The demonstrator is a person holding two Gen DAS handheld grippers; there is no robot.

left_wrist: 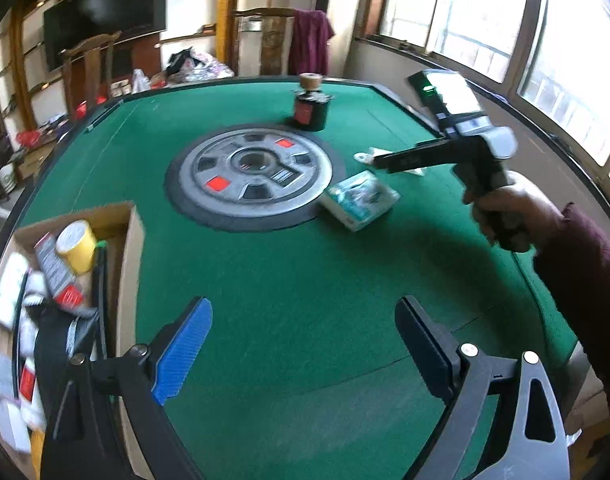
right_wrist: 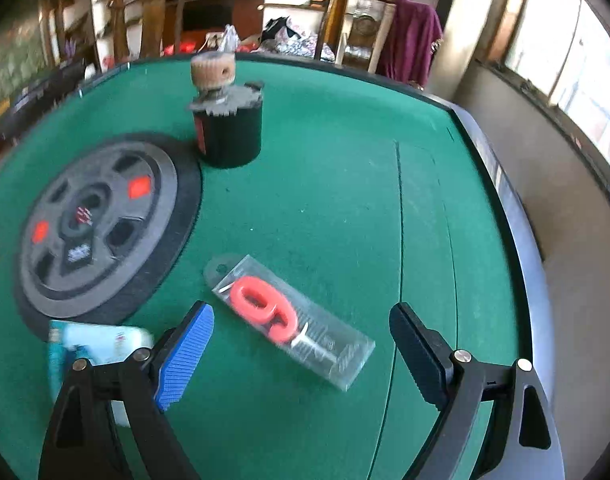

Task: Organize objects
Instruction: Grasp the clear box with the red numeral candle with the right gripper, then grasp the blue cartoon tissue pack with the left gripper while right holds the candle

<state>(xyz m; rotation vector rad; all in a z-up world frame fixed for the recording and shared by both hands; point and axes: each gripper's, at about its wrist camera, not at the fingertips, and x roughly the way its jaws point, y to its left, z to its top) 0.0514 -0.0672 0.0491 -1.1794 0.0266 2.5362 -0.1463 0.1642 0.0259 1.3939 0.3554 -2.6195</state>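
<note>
A clear packet with red-handled scissors (right_wrist: 291, 320) lies flat on the green table, between and just beyond my right gripper's (right_wrist: 301, 352) open, empty fingers. A white and teal box (right_wrist: 97, 344) lies left of it, also in the left wrist view (left_wrist: 359, 199). A black jar with a cork stopper (right_wrist: 228, 128) stands farther back, also seen in the left wrist view (left_wrist: 311, 106). My left gripper (left_wrist: 305, 350) is open and empty over the table beside a cardboard box (left_wrist: 121, 248) holding a yellow can (left_wrist: 76, 246) and several packets. The right gripper (left_wrist: 389, 160) shows in the left wrist view above the packet.
A round grey hub (left_wrist: 257, 174) sits in the table's middle. The raised table rim (right_wrist: 501, 184) runs along the right, with a wall and windows beyond. Wooden chairs (left_wrist: 91, 60) and clutter stand behind the far edge.
</note>
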